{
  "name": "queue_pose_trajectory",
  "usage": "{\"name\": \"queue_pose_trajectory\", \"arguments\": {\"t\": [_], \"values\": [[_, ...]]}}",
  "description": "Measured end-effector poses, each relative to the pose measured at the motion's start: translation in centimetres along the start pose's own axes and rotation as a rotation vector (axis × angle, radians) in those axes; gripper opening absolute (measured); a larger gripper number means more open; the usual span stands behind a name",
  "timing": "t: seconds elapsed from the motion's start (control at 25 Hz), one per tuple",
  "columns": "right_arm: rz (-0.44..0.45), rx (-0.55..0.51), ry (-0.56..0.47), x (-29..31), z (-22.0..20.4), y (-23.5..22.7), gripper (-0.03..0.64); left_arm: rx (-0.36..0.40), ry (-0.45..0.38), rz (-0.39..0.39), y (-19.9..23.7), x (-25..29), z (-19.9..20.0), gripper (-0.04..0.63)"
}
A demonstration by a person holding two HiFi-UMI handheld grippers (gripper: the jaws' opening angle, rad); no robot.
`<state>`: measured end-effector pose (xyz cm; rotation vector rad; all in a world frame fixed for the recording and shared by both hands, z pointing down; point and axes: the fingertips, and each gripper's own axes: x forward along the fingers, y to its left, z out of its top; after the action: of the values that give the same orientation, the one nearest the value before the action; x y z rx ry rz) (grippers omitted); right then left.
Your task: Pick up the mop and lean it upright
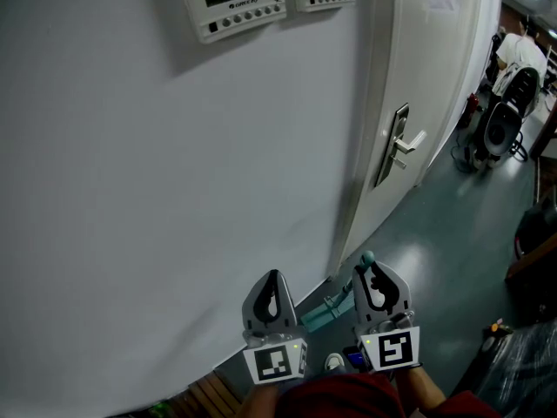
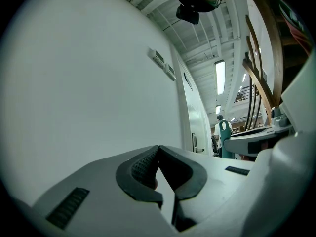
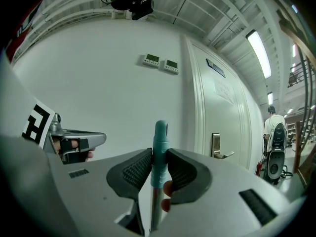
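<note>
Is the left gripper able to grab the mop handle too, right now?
Probably yes. The mop handle stands close beside the left gripper, clamped in the right gripper, with nothing between them. The left jaws are shut, though, so they must open first.

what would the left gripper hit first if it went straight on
Probably the white wall, left of the door; nothing shows between it and the left gripper, though depth is unclear.
</note>
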<state>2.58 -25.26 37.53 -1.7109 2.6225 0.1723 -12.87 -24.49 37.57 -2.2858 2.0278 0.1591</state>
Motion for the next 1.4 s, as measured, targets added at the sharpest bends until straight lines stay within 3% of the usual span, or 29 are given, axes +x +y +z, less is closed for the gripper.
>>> {"name": "queue_pose_trajectory", "arguments": {"t": [0.36, 0.88, 1.04, 1.2, 1.4], "values": [[-0.001, 0.026, 0.145, 0.4, -5.4, 0.1, 0.109, -0.019, 0.023, 0.013, 0.2, -0.2, -0.8, 0.014], [0.038, -0.016, 0.250, 0.3, -12.5, 1.5, 0.109, -0.019, 0.020, 0.011, -0.2, -0.7, -0.6, 0.014], [0.043, -0.009, 0.255, 0.1, -13.1, 1.6, 0.109, 0.009, 0.042, 0.016, 0.1, -0.9, -1.1, 0.014], [0.049, -0.016, 0.250, 0.2, -13.2, 1.7, 0.109, -0.032, 0.018, 0.017, 0.0, -0.6, -0.6, 0.014], [0.056, -0.017, 0.248, 0.5, -13.2, 1.8, 0.109, -0.025, 0.011, 0.016, -0.1, -0.6, -0.3, 0.014]]}}
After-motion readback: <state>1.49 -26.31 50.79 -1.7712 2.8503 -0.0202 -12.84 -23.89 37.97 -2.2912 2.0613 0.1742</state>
